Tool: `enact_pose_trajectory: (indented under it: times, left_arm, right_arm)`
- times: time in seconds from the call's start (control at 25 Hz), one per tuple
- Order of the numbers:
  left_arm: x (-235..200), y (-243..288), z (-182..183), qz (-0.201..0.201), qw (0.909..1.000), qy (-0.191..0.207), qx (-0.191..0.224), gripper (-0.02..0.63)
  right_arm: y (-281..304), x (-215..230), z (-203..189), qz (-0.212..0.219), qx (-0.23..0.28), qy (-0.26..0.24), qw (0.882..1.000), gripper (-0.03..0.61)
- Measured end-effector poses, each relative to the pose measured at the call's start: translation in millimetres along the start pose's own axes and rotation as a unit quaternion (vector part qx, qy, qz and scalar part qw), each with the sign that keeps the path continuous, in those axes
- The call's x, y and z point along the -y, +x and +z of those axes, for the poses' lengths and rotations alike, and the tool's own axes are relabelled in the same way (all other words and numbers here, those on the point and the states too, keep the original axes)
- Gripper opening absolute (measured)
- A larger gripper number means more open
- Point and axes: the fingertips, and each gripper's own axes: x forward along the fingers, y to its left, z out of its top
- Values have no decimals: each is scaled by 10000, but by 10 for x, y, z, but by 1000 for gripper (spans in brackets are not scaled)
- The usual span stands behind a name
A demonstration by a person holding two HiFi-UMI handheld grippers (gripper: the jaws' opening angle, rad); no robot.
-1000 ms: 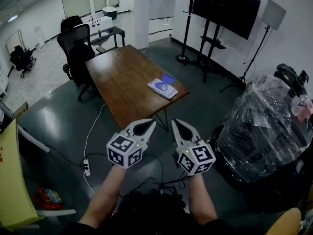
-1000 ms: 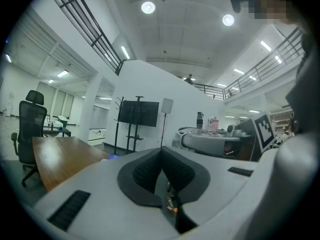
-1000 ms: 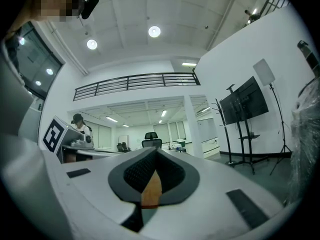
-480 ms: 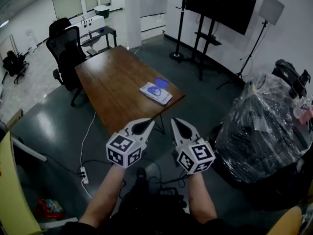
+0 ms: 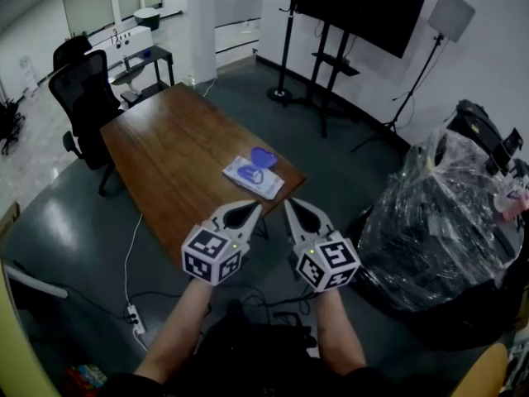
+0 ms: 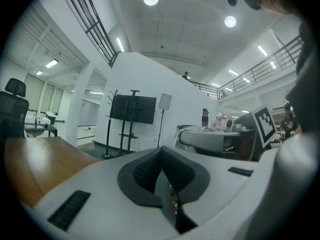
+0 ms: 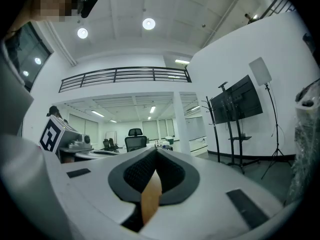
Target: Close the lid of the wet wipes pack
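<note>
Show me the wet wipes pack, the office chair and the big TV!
wet wipes pack [image 5: 248, 178]: head view, on its white top face.
office chair [image 5: 80, 96]: head view, on its black backrest.
TV [image 5: 364, 2]: head view, middle of its dark screen.

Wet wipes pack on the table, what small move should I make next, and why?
Probably step closer and bring the right tool over the wet wipes pack. Its purple lid stands open, and the pack lies near a corner of the table. Both the right tool and the left tool are shut, empty and hang short of the pack.
</note>
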Motion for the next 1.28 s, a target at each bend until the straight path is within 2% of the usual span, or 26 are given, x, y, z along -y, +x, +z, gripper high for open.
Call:
enact_pose_trajectory:
  times: [0.2,0.4,0.64,0.84,1.0,1.28]
  left_arm:
    - [-388,236,52,-160,9998,-72,-10,-5]
    - [-601,424,48,-258,9996,-117,-88,-5]
    - [-875,669,6,-177,9995,-141,-211,-3]
    - [-1128,983,-122,121,9990,-243,-348,-5]
    - [-1309,1272,-252,479,9974,-348,-411,-5]
    - [-1680,1602,-599,1390,9873,-466,-606,-5]
  right_arm:
    - [409,156,26,-157,-53,-57,9998,9]
    - [658,316,30,-309,-122,-54,9994,11]
    - [960,599,50,-301,-126,-12,9995,11]
    - [1264,934,-8,-88,-234,-16,9997,10]
    - [1584,1273,-164,243,-448,-29,9987,10]
    - [2157,1821,-644,941,-1169,-8,9887,10]
